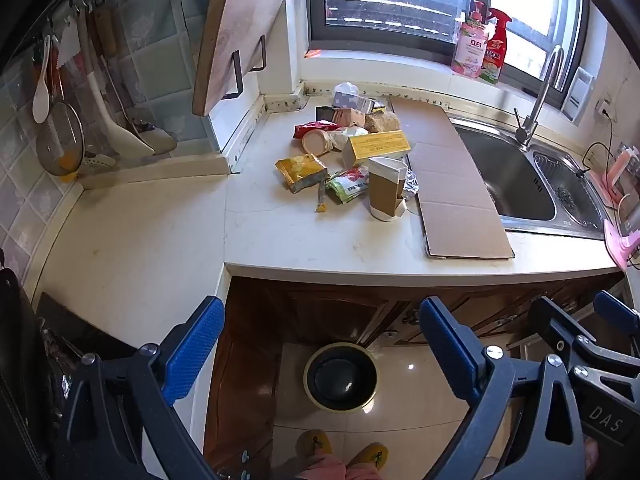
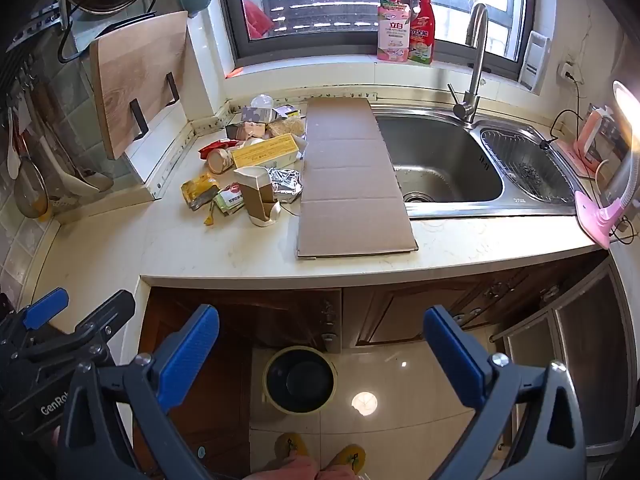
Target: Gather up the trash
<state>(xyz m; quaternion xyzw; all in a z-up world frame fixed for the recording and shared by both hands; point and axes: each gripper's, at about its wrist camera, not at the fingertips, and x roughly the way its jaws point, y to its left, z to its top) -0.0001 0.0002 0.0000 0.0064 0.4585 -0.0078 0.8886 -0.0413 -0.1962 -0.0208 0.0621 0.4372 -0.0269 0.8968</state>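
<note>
We hold the left gripper [image 1: 322, 346] and right gripper [image 2: 322, 354] spread wide and empty, short of the pale stone counter [image 2: 240, 252]. The heap of crumpled wrappers and cartons [image 2: 248, 164] lies far on it, left of a flat brown cardboard strip [image 2: 352, 176]; items at its back overlap indistinctly. Below stands the round black bin [image 2: 300, 380].

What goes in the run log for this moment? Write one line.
stage: not started | left tool: open, empty | right tool: open, empty | trash pile: untouched on counter | bin: on floor below
</note>
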